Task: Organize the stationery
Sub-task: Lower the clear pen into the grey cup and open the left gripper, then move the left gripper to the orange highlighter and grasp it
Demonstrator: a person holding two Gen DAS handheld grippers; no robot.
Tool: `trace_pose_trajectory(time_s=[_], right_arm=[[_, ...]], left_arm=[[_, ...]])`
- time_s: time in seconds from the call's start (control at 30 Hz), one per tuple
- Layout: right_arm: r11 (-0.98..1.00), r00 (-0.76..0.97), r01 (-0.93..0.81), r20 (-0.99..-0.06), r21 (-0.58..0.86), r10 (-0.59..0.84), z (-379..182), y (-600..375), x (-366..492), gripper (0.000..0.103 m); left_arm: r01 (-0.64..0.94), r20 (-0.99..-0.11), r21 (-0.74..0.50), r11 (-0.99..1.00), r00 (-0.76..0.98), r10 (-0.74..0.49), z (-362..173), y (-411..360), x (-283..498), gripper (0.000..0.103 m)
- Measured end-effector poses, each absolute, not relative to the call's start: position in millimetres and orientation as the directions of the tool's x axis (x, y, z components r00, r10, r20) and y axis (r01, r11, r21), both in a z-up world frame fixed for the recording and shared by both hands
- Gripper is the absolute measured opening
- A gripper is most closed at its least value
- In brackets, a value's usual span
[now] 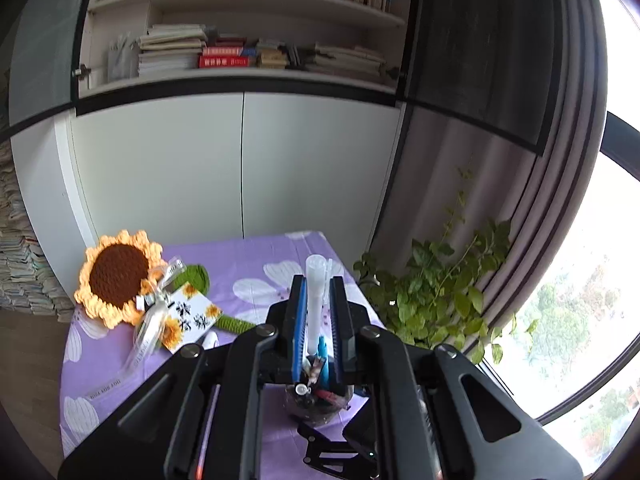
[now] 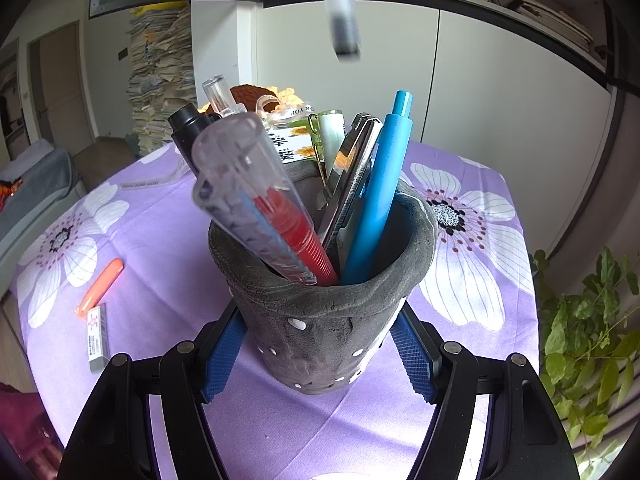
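My left gripper (image 1: 318, 280) is shut on a white translucent pen (image 1: 314, 300), held upright above the grey pen holder (image 1: 320, 404). That pen's lower end shows blurred at the top of the right wrist view (image 2: 340, 12), above the holder. My right gripper (image 2: 320, 344) is shut on the grey pen holder (image 2: 320, 320), which stands on the purple flowered tablecloth (image 2: 160, 220). The holder contains a blue pen (image 2: 380, 192), a clear ruler case with a red part (image 2: 256, 196), a black pen (image 2: 188, 128) and several other items.
An orange marker (image 2: 100, 286) and a white eraser (image 2: 97, 338) lie on the cloth at left. A crocheted sunflower (image 1: 118, 276) with a card (image 1: 188, 316) lies at the table's far left. A green plant (image 1: 440, 296) stands right of the table. White cabinets stand behind.
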State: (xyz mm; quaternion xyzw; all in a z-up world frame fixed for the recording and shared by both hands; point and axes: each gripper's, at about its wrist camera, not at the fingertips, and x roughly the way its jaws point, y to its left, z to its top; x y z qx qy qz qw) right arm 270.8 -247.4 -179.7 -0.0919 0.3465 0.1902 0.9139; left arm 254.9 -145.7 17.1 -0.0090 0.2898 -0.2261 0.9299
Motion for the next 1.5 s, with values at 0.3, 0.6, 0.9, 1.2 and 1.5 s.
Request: trace_pose_trajectory(time_s=[0.3, 0.6, 0.9, 1.2, 1.5], right_arm=[[0.911, 0.688, -0.411, -0.668, -0.038, 0.282, -180, -246, 270, 0.073], [0.911, 0.688, -0.411, -0.669, -0.039, 0.281, -180, -246, 270, 0.073], [0.911, 0.688, -0.411, -0.669, -0.039, 0.281, -180, -246, 270, 0.073], [0.911, 0.689, -0.41, -0.669, -0.042, 0.279, -180, -246, 270, 0.073], [0.911, 0.69, -0.409, -0.67, -0.049, 0.274, -181, -243, 270, 0.073]], left_arm=[[0.407, -0.618, -0.143, 0.902, 0.675, -0.402, -16, -151, 263, 0.009], [0.393, -0.65, -0.199, 0.898, 0.633, -0.421, -27, -137, 265, 0.01], [0.178, -0.796, -0.168, 0.97, 0.556, -0.24, -77, -76, 258, 0.069], [-0.047, -0.926, -0.261, 0.964, 0.292, -0.237, -153, -32, 247, 0.051], [-0.097, -0.944, -0.198, 0.975, 0.288, -0.163, -170, -29, 262, 0.044]])
